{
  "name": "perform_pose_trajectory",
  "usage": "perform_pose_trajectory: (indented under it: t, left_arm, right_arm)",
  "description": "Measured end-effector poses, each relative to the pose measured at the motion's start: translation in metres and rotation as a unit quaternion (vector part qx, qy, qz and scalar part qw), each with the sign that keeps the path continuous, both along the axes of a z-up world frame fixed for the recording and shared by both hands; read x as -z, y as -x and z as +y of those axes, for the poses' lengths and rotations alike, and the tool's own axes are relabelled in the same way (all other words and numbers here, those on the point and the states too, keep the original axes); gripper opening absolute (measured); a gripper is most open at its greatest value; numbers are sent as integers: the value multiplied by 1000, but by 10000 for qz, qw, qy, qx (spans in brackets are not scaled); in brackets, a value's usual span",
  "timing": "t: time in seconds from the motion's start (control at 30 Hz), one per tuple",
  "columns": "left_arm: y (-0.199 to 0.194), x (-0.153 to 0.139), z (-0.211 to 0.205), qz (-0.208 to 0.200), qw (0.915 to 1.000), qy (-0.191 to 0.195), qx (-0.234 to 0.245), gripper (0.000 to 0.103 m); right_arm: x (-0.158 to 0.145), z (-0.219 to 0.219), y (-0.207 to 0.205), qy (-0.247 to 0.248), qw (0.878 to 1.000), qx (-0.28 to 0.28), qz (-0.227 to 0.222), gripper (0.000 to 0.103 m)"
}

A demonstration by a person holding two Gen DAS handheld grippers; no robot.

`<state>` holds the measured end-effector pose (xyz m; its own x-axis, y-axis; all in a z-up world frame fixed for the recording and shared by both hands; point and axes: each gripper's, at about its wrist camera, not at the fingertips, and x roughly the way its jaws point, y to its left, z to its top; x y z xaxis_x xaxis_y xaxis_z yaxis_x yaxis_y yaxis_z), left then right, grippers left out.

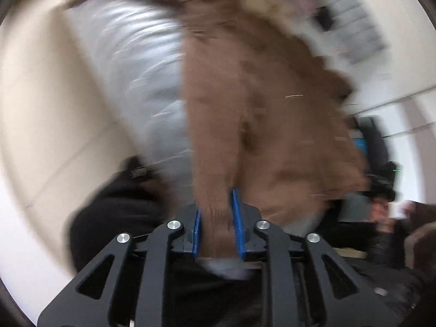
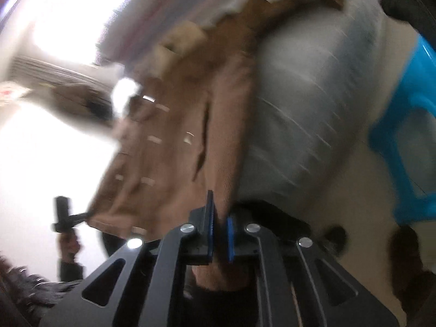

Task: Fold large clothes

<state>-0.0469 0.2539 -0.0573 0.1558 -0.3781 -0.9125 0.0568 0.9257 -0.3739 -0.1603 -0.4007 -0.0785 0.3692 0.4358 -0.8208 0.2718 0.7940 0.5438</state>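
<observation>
A large brown fuzzy coat [image 1: 245, 103] with pale toggle fastenings hangs stretched over a grey surface [image 1: 141, 62]. My left gripper [image 1: 217, 207] is shut on a fold of the coat's edge between its blue pads. My right gripper [image 2: 219, 218] is shut on another edge of the same coat [image 2: 174, 114]. In the right wrist view the left gripper [image 2: 68, 215] shows at the far corner of the coat, held by a hand. Both views are motion-blurred.
A blue plastic stool [image 2: 408, 125] stands on the pale floor at the right of the grey surface [image 2: 305, 103]. Dark trousers and a shoe [image 2: 406, 256] are below. Bright window light washes out the left of the right wrist view.
</observation>
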Motion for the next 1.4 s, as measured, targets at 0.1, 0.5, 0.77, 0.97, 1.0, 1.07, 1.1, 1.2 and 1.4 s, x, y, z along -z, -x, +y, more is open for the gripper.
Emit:
perform_pose_trajectory:
  t: [0.1,0.5,0.77,0.97,1.0,1.07,1.1,1.2,1.4]
  left_arm:
    - [-6,-8,30,-439,9819,-1660,-801,21]
    - [-55,-89,-141,-3646,9272,-862,36,94]
    - [-110,-29,-257,-3875,9146,-781,847,94]
    - [-137,-1,-273,-3776,9209,-695,676,94]
    - [-142,3,-273,-3740,9225,-733,615,94]
    - [-153,11,-271,-3577,9295,-795,412,94]
    - [-159,13,-270,-3471,9339,-797,330,94]
    - [-168,15,-269,-3400,9357,-941,88,94]
    - [-170,15,-274,-3464,9282,-1354,84,94]
  right_arm:
    - [19,-48,1,-145,9927,1190,-166,39]
    - [35,-140,-101,-2379,9027,3113,-1777,83]
    - [89,-185,-182,-3414,8265,4019,-1972,85]
    - [124,-216,-226,-3574,7992,4375,-2052,85]
    - [129,-220,-231,-3600,7947,4419,-2087,85]
    - [132,-230,-242,-3625,7885,4445,-2218,85]
    - [128,-234,-243,-3605,7898,4425,-2247,85]
    - [125,-241,-253,-3498,7959,4374,-2299,85]
    - [122,-251,-267,-3428,8000,4301,-2397,85]
